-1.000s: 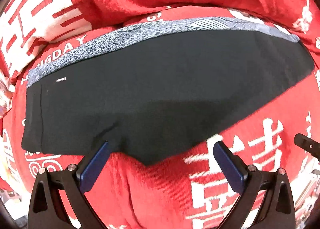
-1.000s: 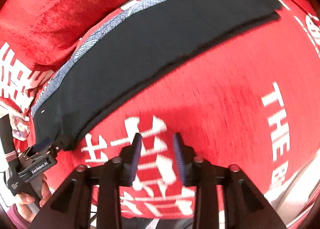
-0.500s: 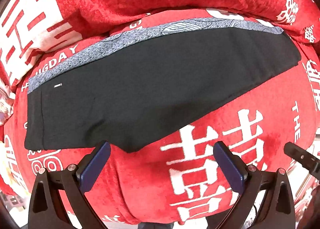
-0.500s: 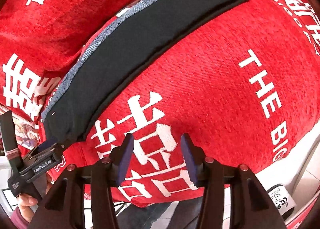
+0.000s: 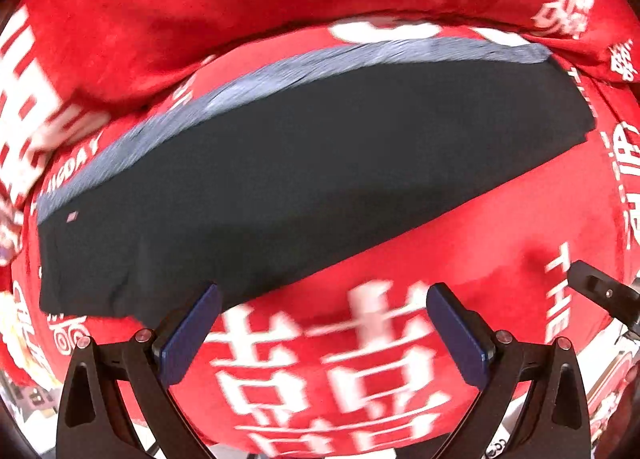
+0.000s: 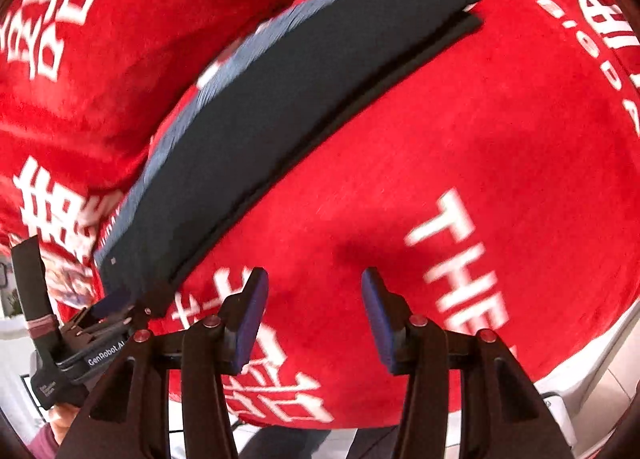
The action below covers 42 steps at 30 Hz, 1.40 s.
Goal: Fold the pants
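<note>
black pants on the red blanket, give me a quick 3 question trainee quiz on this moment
1. True or false: the long black fabric pants with a grey speckled edge strip lie folded lengthwise on the red plush blanket with white lettering.
2. Multiple choice: what is between the pads of the right gripper? A) the pants B) nothing, only blanket below C) a white box
3. Fill in: in the left wrist view the left gripper is ____, with no cloth between its pads.

Key: 1 true; 2 B; 3 open
</note>
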### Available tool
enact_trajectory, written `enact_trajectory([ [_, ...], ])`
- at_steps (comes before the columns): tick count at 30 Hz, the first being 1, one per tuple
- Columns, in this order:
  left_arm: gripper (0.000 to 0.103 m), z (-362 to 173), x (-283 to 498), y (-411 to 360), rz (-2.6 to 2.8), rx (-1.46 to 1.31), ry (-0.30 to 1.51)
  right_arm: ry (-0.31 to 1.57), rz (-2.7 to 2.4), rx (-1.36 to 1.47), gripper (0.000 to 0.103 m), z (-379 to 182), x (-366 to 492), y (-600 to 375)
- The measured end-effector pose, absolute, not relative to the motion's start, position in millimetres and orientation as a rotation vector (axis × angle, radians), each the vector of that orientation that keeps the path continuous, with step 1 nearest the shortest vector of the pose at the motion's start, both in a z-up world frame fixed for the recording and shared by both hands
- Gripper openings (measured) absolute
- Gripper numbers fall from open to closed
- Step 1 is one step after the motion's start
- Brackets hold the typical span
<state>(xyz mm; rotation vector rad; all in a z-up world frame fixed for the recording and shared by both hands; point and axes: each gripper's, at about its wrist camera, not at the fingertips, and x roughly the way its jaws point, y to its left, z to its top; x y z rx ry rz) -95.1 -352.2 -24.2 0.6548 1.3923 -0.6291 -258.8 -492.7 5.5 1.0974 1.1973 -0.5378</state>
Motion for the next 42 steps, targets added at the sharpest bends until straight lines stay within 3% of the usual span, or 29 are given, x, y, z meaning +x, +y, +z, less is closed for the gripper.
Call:
enact_trajectory([
  [13,0.103,-23,-136,-460,-0.751,0.807,1.340,1.062,-0.690,1.249,0.055,12,-335,-571],
  [42,0.103,-32,-103,-455,-0.617,0.744,1.352,1.047,-0.655,1.243,0.055,4,-324,-604],
])
